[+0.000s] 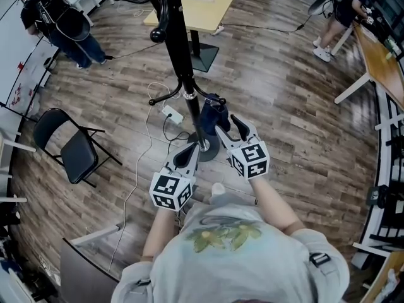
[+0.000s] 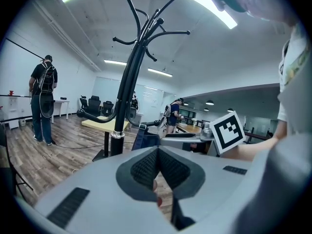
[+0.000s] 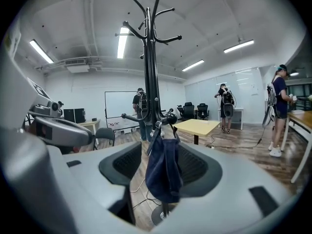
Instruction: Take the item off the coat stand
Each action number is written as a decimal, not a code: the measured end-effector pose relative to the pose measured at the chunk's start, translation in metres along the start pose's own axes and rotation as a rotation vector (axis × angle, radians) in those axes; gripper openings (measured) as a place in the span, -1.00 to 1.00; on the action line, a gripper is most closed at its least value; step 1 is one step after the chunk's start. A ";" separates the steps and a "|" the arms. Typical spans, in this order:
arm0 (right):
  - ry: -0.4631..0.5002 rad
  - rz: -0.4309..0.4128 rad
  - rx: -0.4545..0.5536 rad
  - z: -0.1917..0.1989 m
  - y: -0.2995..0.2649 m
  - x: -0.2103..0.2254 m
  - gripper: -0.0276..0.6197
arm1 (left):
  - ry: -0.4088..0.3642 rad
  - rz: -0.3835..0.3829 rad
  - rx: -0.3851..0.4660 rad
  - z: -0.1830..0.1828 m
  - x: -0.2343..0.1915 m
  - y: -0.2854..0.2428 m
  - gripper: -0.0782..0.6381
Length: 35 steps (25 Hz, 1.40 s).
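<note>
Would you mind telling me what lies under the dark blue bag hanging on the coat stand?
Below the dark blue bag are the stand's round base, wood floor and a white cable. The bag hides part of the pole; its contents cannot be seen.

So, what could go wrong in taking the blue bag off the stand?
The dark blue cloth bag hangs by its strap on a knobbed black hook; pulling sideways, not up, may snag it and rock the black metal coat stand. The right gripper has open fingers around loose cloth, so a grip may slip.
</note>
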State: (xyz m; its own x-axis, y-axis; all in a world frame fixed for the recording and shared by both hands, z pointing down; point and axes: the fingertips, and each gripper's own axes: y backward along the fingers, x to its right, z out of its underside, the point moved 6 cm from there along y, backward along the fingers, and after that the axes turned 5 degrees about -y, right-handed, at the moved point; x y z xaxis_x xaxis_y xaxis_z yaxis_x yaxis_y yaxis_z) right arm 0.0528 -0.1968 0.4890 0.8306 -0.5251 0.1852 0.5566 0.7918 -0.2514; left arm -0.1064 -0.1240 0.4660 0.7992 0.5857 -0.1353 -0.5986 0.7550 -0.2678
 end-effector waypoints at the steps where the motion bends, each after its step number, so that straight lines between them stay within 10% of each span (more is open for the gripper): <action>1: 0.003 -0.001 -0.004 0.001 -0.003 0.001 -0.22 | 0.001 -0.003 -0.001 0.001 0.000 -0.001 -0.74; 23: 0.047 -0.011 -0.101 0.012 -0.054 0.023 -0.24 | 0.022 -0.063 -0.021 0.006 -0.020 -0.009 -0.74; 35: 0.082 -0.021 -0.116 0.017 -0.057 0.020 -0.79 | 0.024 -0.054 -0.035 0.009 -0.019 -0.009 -0.74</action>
State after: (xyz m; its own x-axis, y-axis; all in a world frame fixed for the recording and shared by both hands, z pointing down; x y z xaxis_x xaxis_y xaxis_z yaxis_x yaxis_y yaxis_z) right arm 0.0372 -0.2465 0.5234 0.8147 -0.5684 0.1148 0.5677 0.7414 -0.3577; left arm -0.1169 -0.1396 0.4797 0.8317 0.5367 -0.1423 -0.5524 0.7744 -0.3083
